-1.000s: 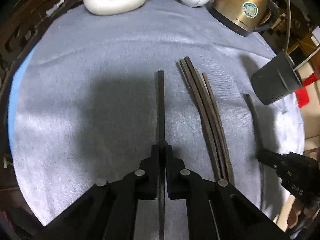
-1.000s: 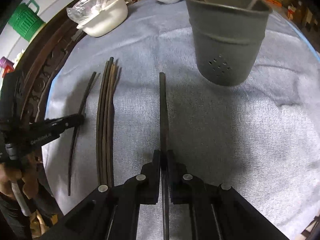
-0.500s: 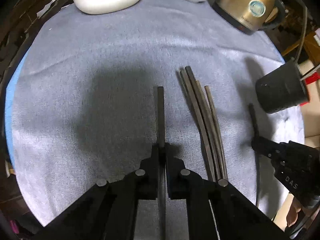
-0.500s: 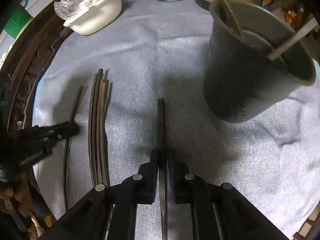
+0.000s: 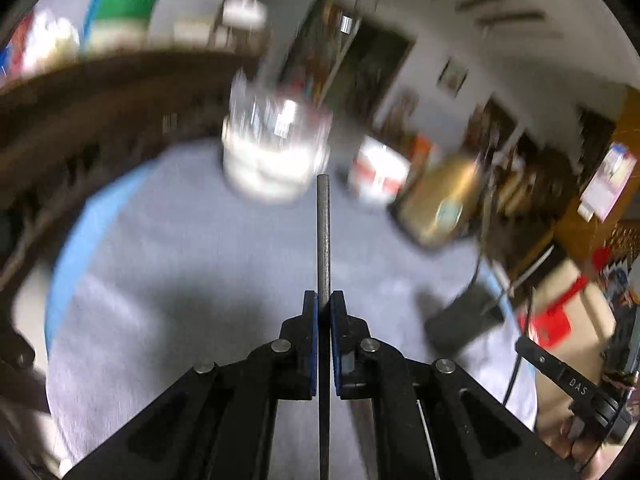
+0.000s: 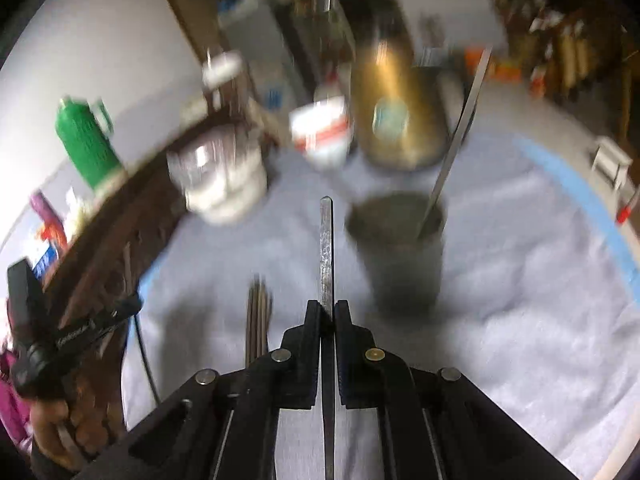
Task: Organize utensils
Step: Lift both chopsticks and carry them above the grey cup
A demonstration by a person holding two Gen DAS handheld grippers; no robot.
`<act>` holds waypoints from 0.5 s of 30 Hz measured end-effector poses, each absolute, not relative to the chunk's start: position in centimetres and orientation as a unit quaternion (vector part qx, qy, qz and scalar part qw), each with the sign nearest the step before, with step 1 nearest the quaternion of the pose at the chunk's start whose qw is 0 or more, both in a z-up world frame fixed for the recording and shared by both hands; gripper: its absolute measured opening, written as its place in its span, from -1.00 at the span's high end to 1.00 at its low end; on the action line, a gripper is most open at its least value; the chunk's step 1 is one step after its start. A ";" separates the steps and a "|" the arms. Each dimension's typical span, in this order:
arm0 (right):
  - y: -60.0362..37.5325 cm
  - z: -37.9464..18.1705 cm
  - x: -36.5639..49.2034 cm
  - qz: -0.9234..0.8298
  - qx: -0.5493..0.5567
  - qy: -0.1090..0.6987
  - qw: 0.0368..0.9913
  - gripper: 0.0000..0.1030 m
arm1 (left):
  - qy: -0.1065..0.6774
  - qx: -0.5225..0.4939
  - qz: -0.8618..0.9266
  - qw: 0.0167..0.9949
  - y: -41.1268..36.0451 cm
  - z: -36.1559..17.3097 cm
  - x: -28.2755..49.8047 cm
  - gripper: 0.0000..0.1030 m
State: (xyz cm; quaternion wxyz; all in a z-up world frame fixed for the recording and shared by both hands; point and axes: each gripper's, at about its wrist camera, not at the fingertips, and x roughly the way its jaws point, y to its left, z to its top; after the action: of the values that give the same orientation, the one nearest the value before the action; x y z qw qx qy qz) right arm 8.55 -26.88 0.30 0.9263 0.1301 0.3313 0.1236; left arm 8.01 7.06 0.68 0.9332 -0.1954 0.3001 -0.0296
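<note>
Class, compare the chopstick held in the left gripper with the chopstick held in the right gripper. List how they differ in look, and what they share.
1. The left gripper's chopstick looks evenly dark grey and matte; the right gripper's chopstick looks paler, with mottled, worn patches.
2. The left one's end points at the white bowl; the right one's end sits beside the dark utensil cup.

Shared: each is clamped between shut jaws of its gripper (left gripper, right gripper), sticking straight forward.

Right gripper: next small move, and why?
Probably swing the right gripper a little to its right and tip the chopstick over the holder. The jaws are shut on the chopstick, its tip sits just left of the holder's open rim, and a utensil already stands inside.
</note>
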 end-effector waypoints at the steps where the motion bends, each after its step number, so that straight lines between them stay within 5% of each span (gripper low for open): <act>1: -27.0 1.0 8.0 0.110 0.124 0.295 0.941 0.85 | 0.266 -0.180 -0.017 0.947 6.5 1.5 7.4 0.89; 6: -26.2 1.0 7.6 0.056 0.094 0.205 0.973 0.86 | 0.188 -0.132 0.024 0.973 3.7 1.4 8.0 0.89; 15: -24.6 -0.8 7.4 0.023 0.039 0.181 0.983 0.87 | 0.177 -0.094 0.071 0.977 3.4 -1.0 9.1 0.87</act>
State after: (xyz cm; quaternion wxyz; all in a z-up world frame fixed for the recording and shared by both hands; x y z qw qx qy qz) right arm 7.37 -24.58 -0.76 0.9825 0.0392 0.1806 0.0227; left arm 9.10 3.42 -1.03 0.9771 -0.0943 0.1771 0.0707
